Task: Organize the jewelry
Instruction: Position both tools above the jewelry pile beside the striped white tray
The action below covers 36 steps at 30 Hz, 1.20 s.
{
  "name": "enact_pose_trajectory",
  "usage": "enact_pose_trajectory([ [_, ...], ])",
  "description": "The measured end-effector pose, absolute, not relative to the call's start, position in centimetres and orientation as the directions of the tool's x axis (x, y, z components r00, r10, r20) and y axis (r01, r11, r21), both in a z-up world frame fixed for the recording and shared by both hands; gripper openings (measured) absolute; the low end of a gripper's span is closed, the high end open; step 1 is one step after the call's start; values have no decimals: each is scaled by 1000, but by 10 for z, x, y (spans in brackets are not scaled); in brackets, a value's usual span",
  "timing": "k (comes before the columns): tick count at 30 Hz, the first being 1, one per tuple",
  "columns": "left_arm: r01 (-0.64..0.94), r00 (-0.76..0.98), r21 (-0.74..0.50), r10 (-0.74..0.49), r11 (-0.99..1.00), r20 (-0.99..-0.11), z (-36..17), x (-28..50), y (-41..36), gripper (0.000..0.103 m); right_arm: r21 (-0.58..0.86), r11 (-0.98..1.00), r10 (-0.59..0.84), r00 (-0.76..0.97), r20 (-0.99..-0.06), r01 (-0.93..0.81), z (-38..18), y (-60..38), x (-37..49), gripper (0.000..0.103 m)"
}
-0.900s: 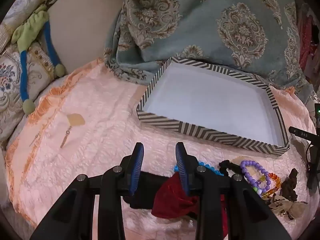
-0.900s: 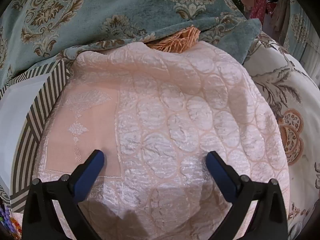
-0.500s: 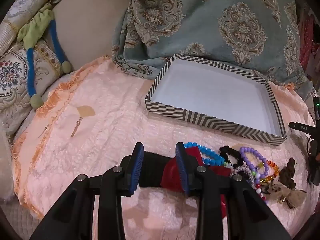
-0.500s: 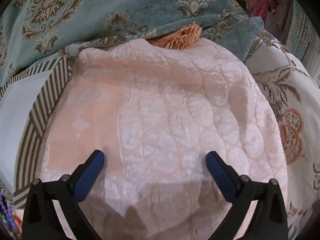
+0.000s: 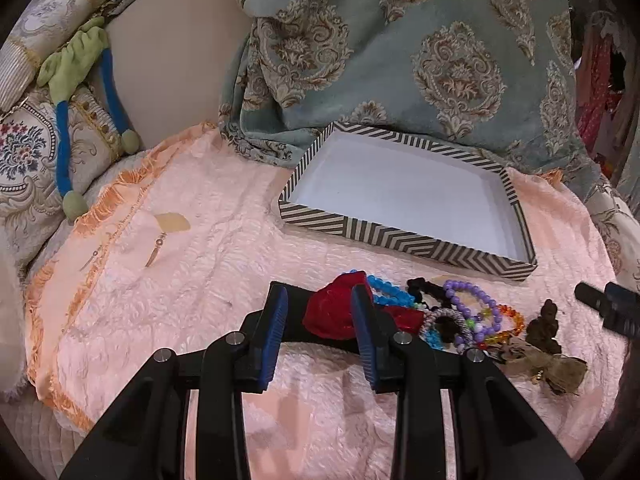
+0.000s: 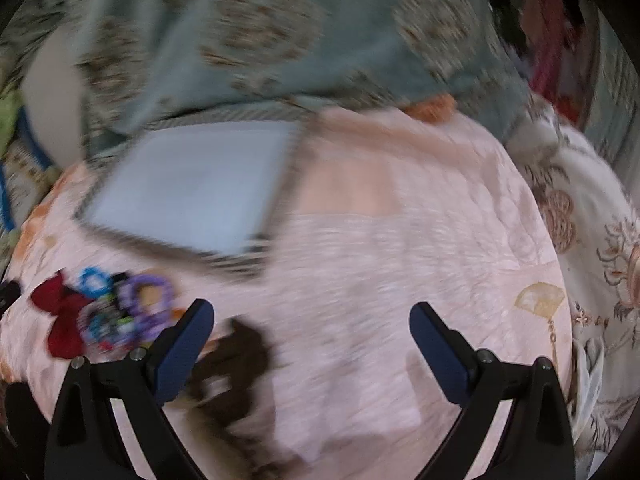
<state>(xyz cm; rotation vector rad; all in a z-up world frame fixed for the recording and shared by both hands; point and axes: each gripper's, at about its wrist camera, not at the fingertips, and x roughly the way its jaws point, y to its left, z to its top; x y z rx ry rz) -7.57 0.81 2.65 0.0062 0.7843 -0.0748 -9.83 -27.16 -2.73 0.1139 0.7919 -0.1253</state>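
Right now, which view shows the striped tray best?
Left wrist: the tray is sharp, its chevron rim and bare white inside fully visible. The right wrist view shows it too, but motion-blurred, stripes smeared.

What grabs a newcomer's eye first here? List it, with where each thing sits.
First comes the striped tray, empty, on the pink bedspread below a teal patterned blanket. Next is the bright heap in front of it: a red cloth, a blue bead bracelet and a purple bead bracelet. The left gripper hangs over the red cloth, jaws apart; the right gripper is wide open.
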Motion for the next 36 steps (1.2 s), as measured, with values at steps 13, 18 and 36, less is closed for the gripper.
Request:
enact_pose_trajectory([
  [13,64,711,-25,-64,998,-701,37,-93,10,17,84,993,-4,749,-662,79,3,-177,-138,100],
  [18,68,722,-27,-68,997,-689,45,-105,12,17,57,995,-22,755,-655,78,17,-167,-150,100],
  [36,66,732,-50,-83,997,-676,62,-121,16,17,51,995,-39,774,-632,92,38,-167,-165,100],
])
